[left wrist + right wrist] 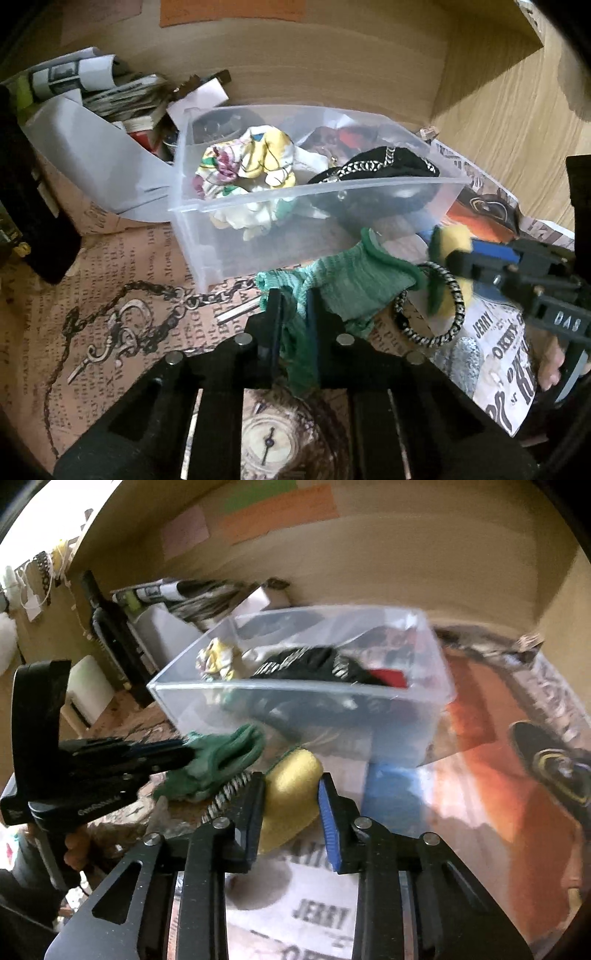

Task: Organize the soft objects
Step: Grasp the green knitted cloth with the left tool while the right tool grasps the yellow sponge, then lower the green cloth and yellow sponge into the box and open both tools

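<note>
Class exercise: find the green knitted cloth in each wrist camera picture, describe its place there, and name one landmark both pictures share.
Left wrist view: the green cloth sits bottom centre, pinched by the left gripper, just before the clear plastic bin.
Right wrist view: the cloth is left of centre, gripped from the left.
Shared landmark: the bin, behind the cloth in both.

Both tools are matte black with slotted arms and round silver pins at the joints. The right tool (291,805) has ribbed blue pads (327,812); the left tool (293,317) has dark ones. White raised lettering marks each body. Bare fingers (552,365) grip one handle.
</note>
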